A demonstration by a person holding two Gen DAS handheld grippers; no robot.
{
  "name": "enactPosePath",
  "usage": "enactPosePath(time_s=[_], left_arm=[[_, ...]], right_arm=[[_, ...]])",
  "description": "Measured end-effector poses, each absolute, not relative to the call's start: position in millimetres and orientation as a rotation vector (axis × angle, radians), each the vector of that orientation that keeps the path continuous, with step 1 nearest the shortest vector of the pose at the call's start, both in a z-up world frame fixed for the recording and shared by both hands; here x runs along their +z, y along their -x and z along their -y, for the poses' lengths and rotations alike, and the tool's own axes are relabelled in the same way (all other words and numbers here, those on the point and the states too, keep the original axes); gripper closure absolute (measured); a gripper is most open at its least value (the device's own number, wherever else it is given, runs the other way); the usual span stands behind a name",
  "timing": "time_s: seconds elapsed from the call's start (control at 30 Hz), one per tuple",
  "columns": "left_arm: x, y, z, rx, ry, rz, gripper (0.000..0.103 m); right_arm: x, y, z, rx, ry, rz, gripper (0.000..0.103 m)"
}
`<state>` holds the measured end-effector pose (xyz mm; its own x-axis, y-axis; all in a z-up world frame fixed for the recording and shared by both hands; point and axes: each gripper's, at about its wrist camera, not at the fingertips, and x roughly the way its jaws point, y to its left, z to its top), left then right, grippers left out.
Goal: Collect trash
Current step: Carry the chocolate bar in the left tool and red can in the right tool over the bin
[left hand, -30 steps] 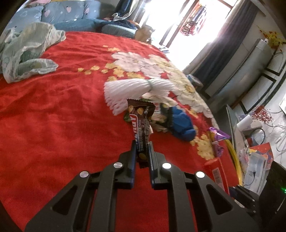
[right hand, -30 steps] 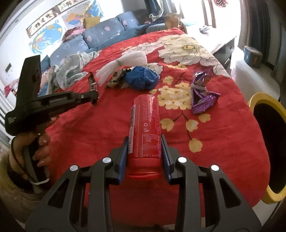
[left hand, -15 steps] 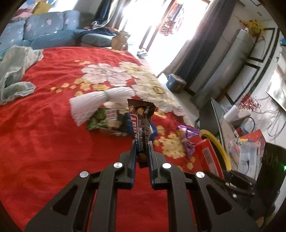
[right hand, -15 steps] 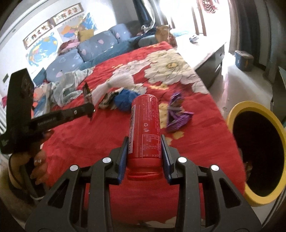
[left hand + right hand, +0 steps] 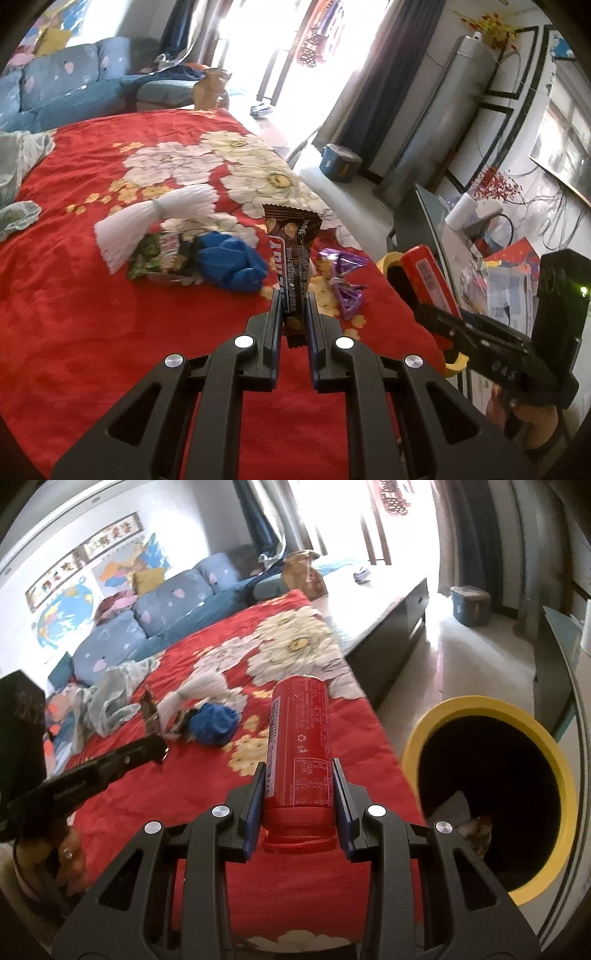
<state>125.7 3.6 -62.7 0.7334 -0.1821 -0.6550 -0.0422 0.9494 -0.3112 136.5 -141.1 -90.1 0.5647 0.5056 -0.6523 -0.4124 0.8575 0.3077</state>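
With my left tongs clenched on the chocolate bar wrapper and right tongs gripping the red can above the bed, I'm carrying both binward; next, position over the yellow-rimmed bin and release.

On the bed a glove lies between a snack packet and a wrapper, with the bin on the floor right of the bed.

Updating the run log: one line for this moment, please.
left gripper: holds wrapper | right gripper: holds can | bin: nearby
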Motion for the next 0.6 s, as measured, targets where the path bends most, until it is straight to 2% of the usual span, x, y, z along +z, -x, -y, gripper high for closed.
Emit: enactPosePath(time_s=[0.6], left_arm=[[-56, -135, 54, -0.187, 0.227, -0.756, 0.091]], right_arm=[[-91, -154, 198, 0.405, -0.219, -0.781, 0.076]])
